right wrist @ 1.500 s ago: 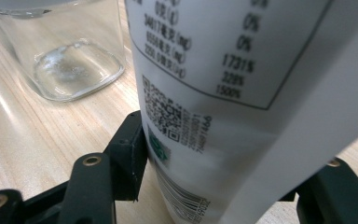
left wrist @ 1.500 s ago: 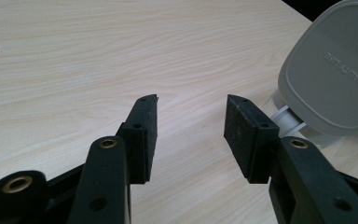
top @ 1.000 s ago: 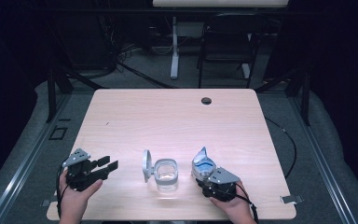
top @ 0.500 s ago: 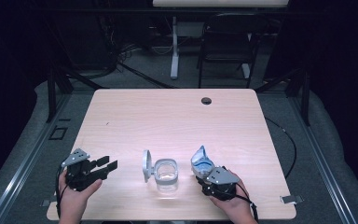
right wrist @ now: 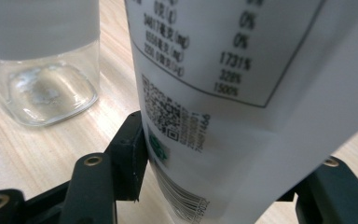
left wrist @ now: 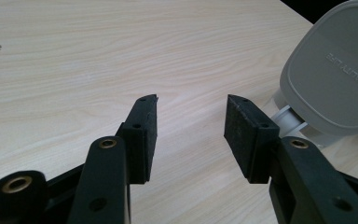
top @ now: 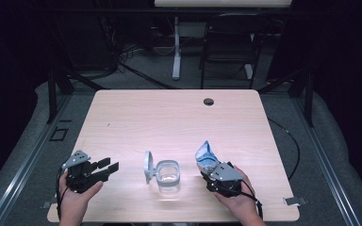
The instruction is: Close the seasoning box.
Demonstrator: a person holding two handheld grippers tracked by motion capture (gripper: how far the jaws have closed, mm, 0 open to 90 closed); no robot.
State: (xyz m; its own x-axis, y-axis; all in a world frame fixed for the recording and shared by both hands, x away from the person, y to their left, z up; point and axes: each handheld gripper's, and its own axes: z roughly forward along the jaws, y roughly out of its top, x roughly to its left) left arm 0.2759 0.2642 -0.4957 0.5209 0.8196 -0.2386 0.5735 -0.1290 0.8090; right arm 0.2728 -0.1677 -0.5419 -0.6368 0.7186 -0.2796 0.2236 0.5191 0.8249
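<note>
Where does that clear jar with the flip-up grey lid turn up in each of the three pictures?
High view: jar bottom centre, lid at its left.
Left gripper view: lid at right edge.
Right gripper view: jar top left, beside the packet.
Shared landmark: pale wooden table.

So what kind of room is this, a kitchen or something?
Probably not a kitchen; more likely a lab or workshop. A lone wooden table stands on grey flooring, a folding chair sits against dark surroundings behind it, and cables trail across the floor.
</note>
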